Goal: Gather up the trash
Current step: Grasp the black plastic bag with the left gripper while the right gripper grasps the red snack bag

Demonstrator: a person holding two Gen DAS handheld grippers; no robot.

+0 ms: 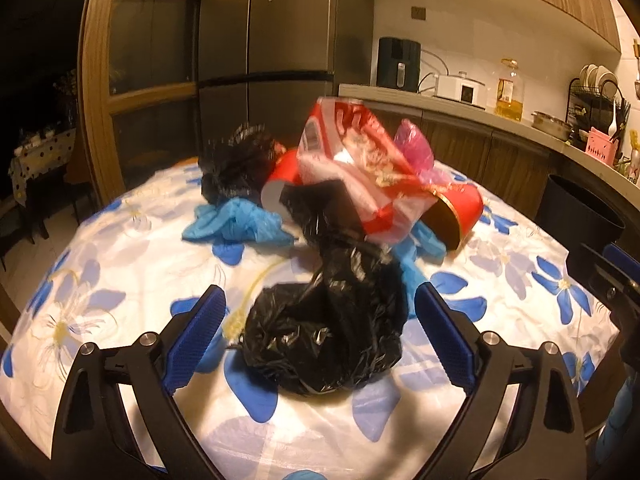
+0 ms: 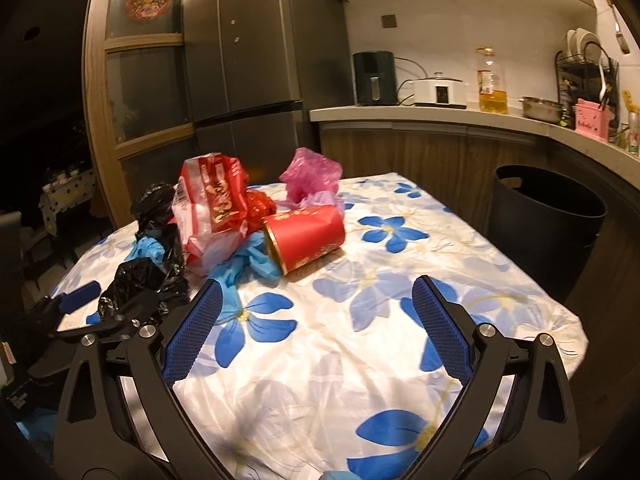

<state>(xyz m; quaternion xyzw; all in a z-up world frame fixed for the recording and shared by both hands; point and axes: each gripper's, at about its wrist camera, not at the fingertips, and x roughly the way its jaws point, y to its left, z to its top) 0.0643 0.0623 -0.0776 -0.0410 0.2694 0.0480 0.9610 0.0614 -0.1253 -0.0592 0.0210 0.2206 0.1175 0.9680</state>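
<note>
A pile of trash lies on the flowered tablecloth (image 2: 360, 352). My left gripper (image 1: 320, 332) is open, its fingers on either side of a crumpled black plastic bag (image 1: 324, 336). Behind the bag lie a red and white snack wrapper (image 1: 356, 168), a red can on its side (image 1: 456, 208), blue gloves (image 1: 236, 222), a pink bag (image 1: 416, 148) and a second black bag (image 1: 236, 164). My right gripper (image 2: 318, 328) is open and empty over bare cloth, short of the red can (image 2: 308, 238) and wrapper (image 2: 212, 208). The left gripper (image 2: 76, 312) shows at its left.
A black trash bin (image 2: 548, 224) stands on the floor to the right of the table, below the kitchen counter (image 2: 440, 118) with appliances and an oil bottle. A fridge (image 2: 256, 60) and a wooden cabinet stand behind the table.
</note>
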